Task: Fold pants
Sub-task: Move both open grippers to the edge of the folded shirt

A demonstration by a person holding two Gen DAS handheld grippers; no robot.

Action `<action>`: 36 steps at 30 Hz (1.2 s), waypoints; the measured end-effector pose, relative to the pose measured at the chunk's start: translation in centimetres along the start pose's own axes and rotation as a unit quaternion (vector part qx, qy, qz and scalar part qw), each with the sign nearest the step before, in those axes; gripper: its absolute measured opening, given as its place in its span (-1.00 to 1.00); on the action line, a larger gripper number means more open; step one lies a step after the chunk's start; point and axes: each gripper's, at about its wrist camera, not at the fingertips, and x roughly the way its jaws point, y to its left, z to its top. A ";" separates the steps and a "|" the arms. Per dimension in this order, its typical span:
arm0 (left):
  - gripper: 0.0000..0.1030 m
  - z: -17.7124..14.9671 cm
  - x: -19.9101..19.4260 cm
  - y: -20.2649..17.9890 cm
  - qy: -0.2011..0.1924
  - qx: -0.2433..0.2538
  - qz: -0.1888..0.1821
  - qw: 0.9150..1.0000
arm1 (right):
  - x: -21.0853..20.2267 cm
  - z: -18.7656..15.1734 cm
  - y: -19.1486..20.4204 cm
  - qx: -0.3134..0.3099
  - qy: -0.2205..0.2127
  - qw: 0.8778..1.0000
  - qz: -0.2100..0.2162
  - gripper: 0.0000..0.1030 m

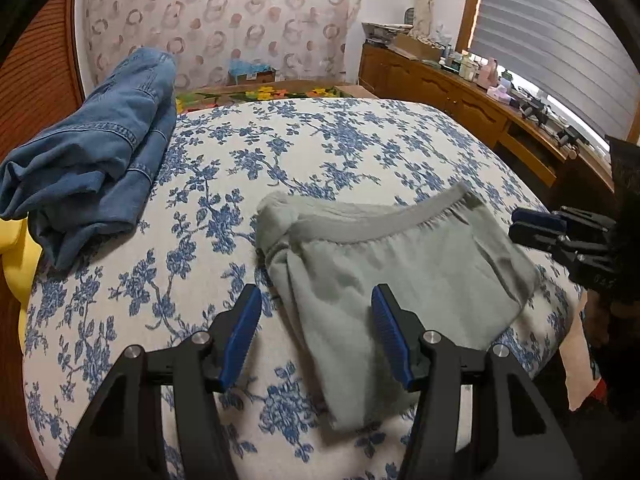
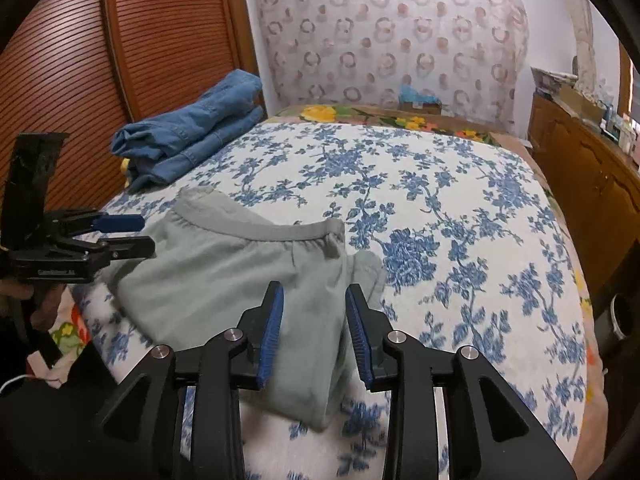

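Grey-green pants lie folded into a compact bundle on the floral bedspread, waistband toward the far side. My left gripper is open and empty, hovering just above the bundle's near left part. My right gripper is open and empty above the bundle's near right part. Each gripper shows in the other's view: the right one at the right edge, the left one at the left edge.
Folded blue jeans lie at the bed's far left corner, also in the right wrist view. A wooden slatted wardrobe stands to the left. A cluttered wooden dresser runs along the right. A yellow item sits at the left edge.
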 end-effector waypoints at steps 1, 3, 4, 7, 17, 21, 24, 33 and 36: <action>0.10 0.2 0.1 0.1 -0.002 -0.001 0.001 1.000 | 0.4 0.2 0.0 -0.001 0.000 1.000 0.000 -0.34; 0.10 0.6 0.3 0.4 -0.005 -0.003 0.002 1.000 | 1.0 0.6 0.0 -0.004 0.000 1.000 0.000 -0.34; 0.10 0.7 0.5 0.5 -0.006 -0.004 0.000 1.000 | 1.3 0.9 0.0 -0.007 0.001 1.000 -0.002 -0.34; 0.10 1.3 1.1 0.8 -0.006 -0.005 -0.003 1.000 | 2.5 1.8 -0.4 -0.007 0.007 1.000 -0.002 -0.34; 0.10 1.7 3.9 1.9 0.027 -0.018 0.000 0.999 | 3.8 2.0 -1.2 0.001 0.026 0.999 -0.034 -0.24; 0.10 2.0 4.4 2.3 0.028 -0.025 -0.008 0.999 | 3.5 1.2 -2.1 0.019 0.034 0.999 -0.032 -0.16; 0.10 2.3 4.6 2.1 0.028 -0.021 -0.006 0.999 | 3.6 0.6 -2.8 0.035 0.045 0.998 -0.027 -0.13; 0.13 1.9 4.7 1.7 0.010 -0.003 0.005 1.000 | 4.5 0.9 -2.2 0.030 0.061 0.997 -0.022 -0.10; 0.14 1.8 4.7 1.7 0.005 -0.001 0.005 1.000 | 4.9 1.3 -1.6 0.022 0.063 0.998 -0.012 -0.08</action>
